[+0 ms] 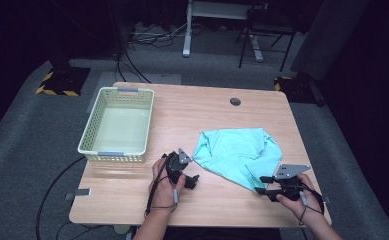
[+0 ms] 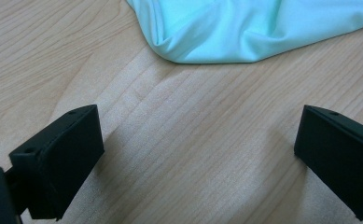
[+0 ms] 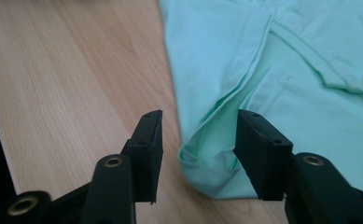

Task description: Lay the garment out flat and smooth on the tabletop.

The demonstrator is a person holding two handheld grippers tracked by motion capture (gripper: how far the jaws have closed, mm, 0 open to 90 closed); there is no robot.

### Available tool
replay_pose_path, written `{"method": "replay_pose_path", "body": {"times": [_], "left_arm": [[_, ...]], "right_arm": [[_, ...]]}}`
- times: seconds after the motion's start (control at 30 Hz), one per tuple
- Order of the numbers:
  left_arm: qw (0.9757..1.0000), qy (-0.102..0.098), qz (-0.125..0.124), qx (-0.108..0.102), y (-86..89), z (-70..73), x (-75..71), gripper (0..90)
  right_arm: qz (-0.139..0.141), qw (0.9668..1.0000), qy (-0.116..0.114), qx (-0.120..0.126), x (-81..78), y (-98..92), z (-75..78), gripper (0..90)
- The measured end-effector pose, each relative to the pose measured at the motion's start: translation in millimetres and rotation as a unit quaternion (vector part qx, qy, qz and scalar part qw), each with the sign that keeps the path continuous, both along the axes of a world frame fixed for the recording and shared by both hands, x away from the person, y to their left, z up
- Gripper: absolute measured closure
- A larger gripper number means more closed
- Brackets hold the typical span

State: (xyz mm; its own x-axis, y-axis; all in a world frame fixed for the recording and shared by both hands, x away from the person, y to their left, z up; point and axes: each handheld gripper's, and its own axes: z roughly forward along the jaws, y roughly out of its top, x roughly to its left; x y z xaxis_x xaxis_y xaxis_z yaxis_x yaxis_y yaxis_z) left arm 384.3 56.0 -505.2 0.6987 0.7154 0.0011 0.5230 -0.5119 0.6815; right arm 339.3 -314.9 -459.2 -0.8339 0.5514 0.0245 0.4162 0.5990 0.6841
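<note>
Cloth [image 3: 282, 70], soft, light and likely to slump when lifted, is seen with its folded corner between the half-open jaws of the right gripper [image 3: 198, 140], the best hold, while the left gripper [image 2: 193, 154], jaws wide and empty, is kept just short of its edge.

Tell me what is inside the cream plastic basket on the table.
The basket looks empty: its pale floor shows bare in the high view, with no cloth or other item in it. The near wall hides a thin strip of the floor behind it. The mint cloth lies apart on the table.
</note>
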Motion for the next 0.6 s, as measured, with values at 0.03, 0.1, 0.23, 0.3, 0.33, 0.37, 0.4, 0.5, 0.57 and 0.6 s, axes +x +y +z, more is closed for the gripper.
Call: {"method": "replay_pose_path", "body": {"times": [0.03, 0.1, 0.23, 0.3, 0.33, 0.37, 0.4, 0.5, 0.57, 0.6], "left_arm": [[1.0000, 0.000, 0.000, 0.000, 0.0, 0.0, 0.0, 1.4], [1.0000, 0.000, 0.000, 0.000, 0.0, 0.0, 0.0, 1.4], [1.0000, -0.001, 0.000, 0.000, 0.0, 0.0, 0.1, 1.4], [1.0000, 0.000, 0.000, 0.000, 0.0, 0.0, 0.1, 1.4], [1.0000, -0.001, 0.000, 0.000, 0.1, -0.1, 0.2, 1.4], [1.0000, -0.001, 0.000, 0.000, 0.1, -0.1, 0.2, 1.4], [1.0000, 0.000, 0.000, 0.000, 0.0, 0.0, 0.1, 1.4], [1.0000, 0.000, 0.000, 0.000, 0.0, 0.0, 0.1, 1.4], [1.0000, 0.000, 0.000, 0.000, 0.0, 0.0, 0.1, 1.4], [1.0000, 0.000, 0.000, 0.000, 0.0, 0.0, 0.1, 1.4]], "right_arm": [[-0.005, 1.0000, -0.003, 0.004, 1.2, -0.5, 1.4, 51.7], [-0.011, 0.9998, -0.009, 0.010, 3.4, -0.8, 3.8, 50.9], [-0.013, 0.9997, -0.011, 0.016, 11.8, 2.0, 6.3, 51.0], [-0.013, 0.9997, -0.013, 0.015, 16.1, 4.2, 6.5, 51.3], [-0.015, 0.9997, -0.016, 0.014, 19.1, 6.0, 6.8, 51.6], [-0.015, 0.9997, -0.019, 0.012, 21.7, 7.4, 7.2, 51.9], [-0.015, 0.9996, -0.021, 0.010, 24.2, 9.0, 7.5, 52.5], [-0.018, 0.9995, -0.024, 0.007, 33.4, 13.0, 8.3, 53.8], [-0.020, 0.9995, -0.024, 0.009, 38.0, 15.3, 8.7, 54.6], [-0.020, 0.9995, -0.024, 0.009, 38.0, 15.3, 8.7, 54.6]]}}
